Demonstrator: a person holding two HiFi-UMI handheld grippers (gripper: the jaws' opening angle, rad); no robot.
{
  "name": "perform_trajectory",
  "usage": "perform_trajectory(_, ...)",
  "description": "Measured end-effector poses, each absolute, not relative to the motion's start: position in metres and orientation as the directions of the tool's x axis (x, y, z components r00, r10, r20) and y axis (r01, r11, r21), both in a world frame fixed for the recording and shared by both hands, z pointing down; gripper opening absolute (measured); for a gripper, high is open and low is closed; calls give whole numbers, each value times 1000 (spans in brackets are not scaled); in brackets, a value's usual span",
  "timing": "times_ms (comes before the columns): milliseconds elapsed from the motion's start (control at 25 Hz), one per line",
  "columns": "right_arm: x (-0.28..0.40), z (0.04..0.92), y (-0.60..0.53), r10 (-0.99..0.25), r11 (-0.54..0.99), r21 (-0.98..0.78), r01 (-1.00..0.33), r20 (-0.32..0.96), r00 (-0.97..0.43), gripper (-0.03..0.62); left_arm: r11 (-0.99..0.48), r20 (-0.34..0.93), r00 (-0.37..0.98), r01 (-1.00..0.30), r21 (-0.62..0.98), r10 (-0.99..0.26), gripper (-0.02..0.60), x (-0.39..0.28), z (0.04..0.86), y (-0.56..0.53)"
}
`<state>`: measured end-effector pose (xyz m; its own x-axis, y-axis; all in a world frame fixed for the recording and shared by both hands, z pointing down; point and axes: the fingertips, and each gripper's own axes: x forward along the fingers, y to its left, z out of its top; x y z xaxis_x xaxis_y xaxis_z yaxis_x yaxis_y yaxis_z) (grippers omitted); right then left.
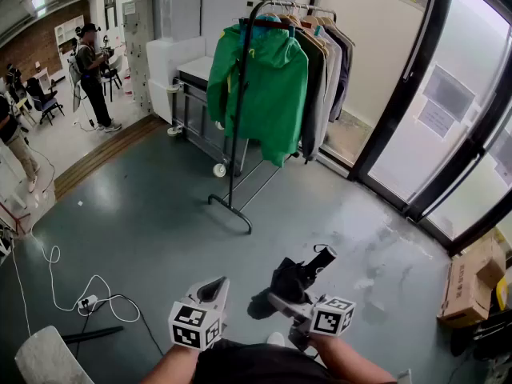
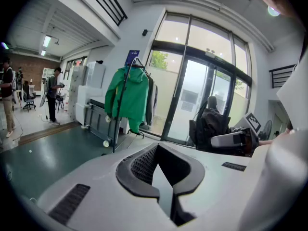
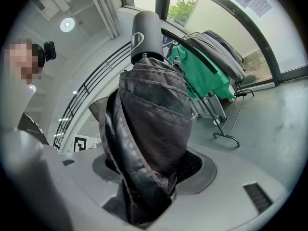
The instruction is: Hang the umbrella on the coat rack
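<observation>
At the far left, two persons stand on the light floor: one cut by the picture's edge [image 1: 10,138] and one farther back [image 1: 90,70]. One white cable [image 1: 54,282] lies in loops on the grey floor [image 1: 152,214].

Low in the middle are the two tools. The left tool [image 2: 166,177] has its jaws drawn together with only a thin slit between them, and nothing is in it. The right tool [image 3: 151,166] is clamped on the one umbrella [image 3: 154,109], which is folded and dark, with its round handle pointing away from the person.

The one coat rack [image 1: 237,134] stands well apart from the umbrella, farther across the floor. It carries one green jacket [image 1: 268,86] and several darker garments [image 1: 324,70], too tightly packed to count.

At the right are the glass doors [image 1: 448,110] and one cardboard box [image 1: 468,282].
</observation>
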<state>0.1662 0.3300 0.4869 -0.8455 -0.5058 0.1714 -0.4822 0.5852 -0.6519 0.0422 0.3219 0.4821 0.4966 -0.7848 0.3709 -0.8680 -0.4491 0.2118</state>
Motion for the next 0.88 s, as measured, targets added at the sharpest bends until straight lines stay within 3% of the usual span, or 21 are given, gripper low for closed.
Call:
perform_trajectory(640,155,476,322,-475,638,-628,-446,135,-870,258,-427,358,468,-884,193,-808,15,31,475,312)
perform_trajectory(880,140,471,324,-449,713,-536,-452,146,-881,258,-416,367,462,-887,202,-807,15,15,480,309)
